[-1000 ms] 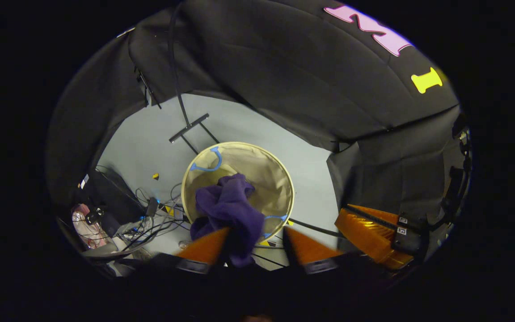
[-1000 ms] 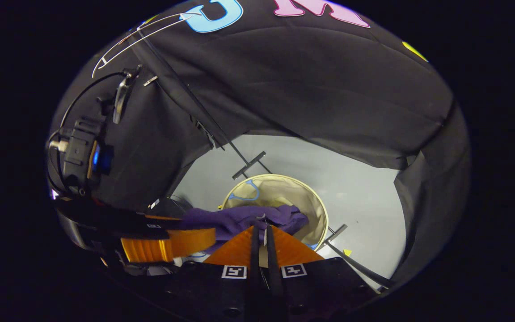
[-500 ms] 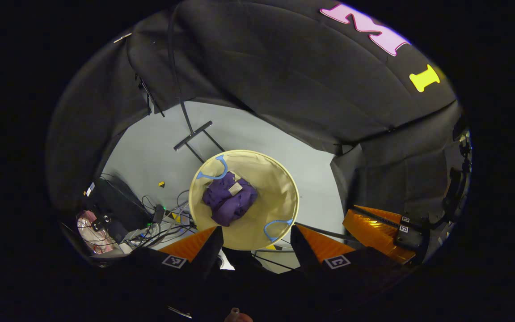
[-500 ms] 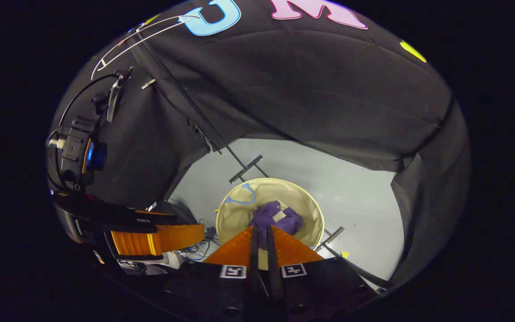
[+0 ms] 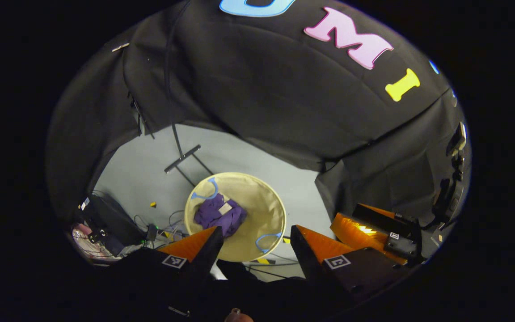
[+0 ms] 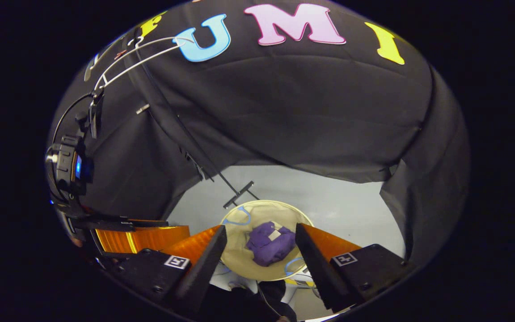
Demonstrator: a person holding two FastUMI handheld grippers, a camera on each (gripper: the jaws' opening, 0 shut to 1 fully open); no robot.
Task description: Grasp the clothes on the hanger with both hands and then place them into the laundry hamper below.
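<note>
The purple garment (image 5: 219, 216) (image 6: 270, 242) lies crumpled inside the round beige laundry hamper (image 5: 264, 210) (image 6: 239, 259) on the floor, a pale tag showing on top. My left gripper (image 5: 255, 230) hangs high above the hamper, open, nothing between its orange fingers. My right gripper (image 6: 261, 229) is also open and empty above the hamper. The bare white wire hanger (image 6: 143, 58) hangs at the upper left in the right gripper view. The right gripper's orange body (image 5: 365, 230) shows at the lower right of the left gripper view; the left one (image 6: 137, 239) shows at the lower left of the right gripper view.
A black stand with a crossbar foot (image 5: 181, 158) (image 6: 238, 195) rises behind the hamper. Cables and equipment (image 5: 119, 223) lie on the grey floor left of it. Black cloth walls close in behind and to the right.
The garment dropped from both grippers into the hamper. The right gripper went from shut to open, and both grippers rose away from the hamper.
</note>
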